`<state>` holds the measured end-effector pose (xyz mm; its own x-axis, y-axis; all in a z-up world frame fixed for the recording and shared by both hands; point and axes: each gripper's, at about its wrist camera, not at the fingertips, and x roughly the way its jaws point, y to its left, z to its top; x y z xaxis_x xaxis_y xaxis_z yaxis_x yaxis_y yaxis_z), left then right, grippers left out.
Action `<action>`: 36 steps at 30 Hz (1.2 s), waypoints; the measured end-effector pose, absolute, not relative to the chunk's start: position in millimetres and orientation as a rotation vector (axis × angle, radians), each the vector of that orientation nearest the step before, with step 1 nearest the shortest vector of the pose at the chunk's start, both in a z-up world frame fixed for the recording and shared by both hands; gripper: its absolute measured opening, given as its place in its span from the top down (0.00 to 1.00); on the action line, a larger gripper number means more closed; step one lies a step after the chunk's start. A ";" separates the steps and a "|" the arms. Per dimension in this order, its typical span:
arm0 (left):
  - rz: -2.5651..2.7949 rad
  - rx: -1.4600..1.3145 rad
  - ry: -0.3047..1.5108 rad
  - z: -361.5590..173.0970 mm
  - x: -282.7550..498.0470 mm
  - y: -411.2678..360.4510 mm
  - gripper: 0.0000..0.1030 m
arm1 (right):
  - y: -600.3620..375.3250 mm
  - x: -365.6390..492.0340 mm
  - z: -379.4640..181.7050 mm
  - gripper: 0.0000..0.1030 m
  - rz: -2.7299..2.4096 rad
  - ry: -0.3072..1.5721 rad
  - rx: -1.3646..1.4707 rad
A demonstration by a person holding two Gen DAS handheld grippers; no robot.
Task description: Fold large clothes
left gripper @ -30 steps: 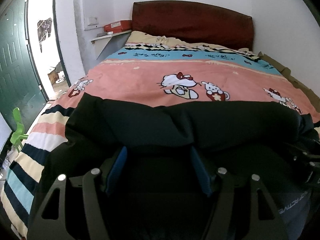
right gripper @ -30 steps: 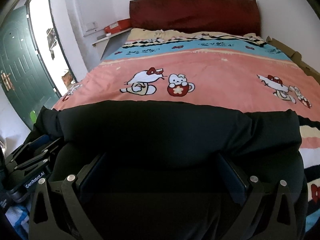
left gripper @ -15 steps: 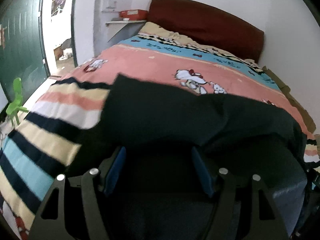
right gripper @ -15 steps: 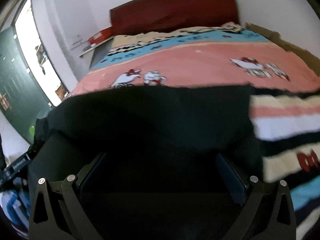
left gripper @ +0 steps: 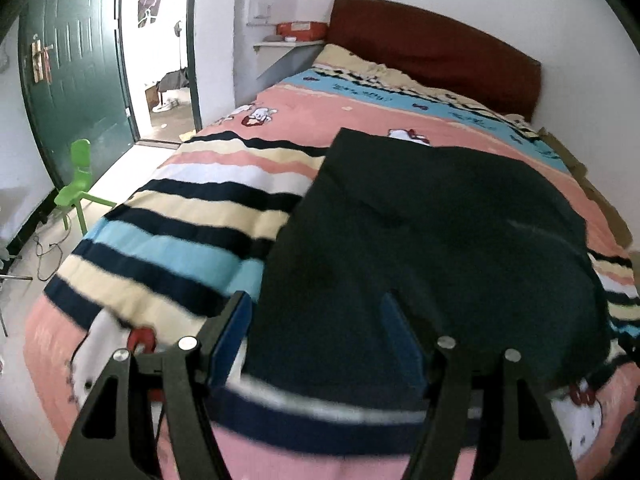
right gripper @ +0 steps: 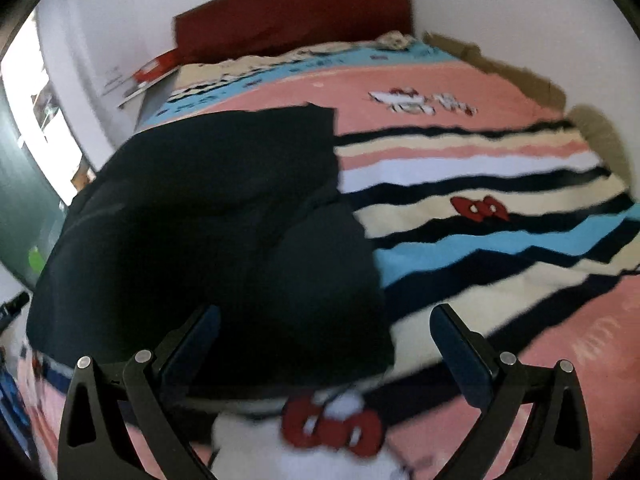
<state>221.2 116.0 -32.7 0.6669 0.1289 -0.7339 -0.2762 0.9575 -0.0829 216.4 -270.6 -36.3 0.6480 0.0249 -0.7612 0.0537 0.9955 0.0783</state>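
Observation:
A large black garment (left gripper: 432,232) lies folded in a thick pile on the bed; it also shows in the right wrist view (right gripper: 208,232). My left gripper (left gripper: 316,332) is open above the garment's near left edge, nothing between its blue pads (left gripper: 230,332). My right gripper (right gripper: 328,340) is open above the garment's near right corner and holds nothing. Both views are blurred by motion.
The bed carries a pink, blue and striped cartoon bedspread (left gripper: 180,220) and has a dark red headboard (left gripper: 436,60). A green door (left gripper: 76,76), an open doorway and a small green chair (left gripper: 78,184) are on the left. Cardboard (right gripper: 516,72) lines the bed's right side.
Both grippers have let go of the black garment and pulled back and up. The garment now lies on the bed, and the striped bedspread in front of it has come into view.

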 end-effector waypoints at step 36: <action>0.244 0.015 0.480 71.5 10.1 13.4 0.35 | -178.4 -7.5 66.5 0.01 0.056 0.464 -0.051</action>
<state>10.1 13.4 71.5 0.8583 0.2357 -0.4558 -0.2288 0.9709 0.0711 -7.5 -178.4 66.5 0.8928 0.0425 -0.4484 -0.0659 0.9971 -0.0368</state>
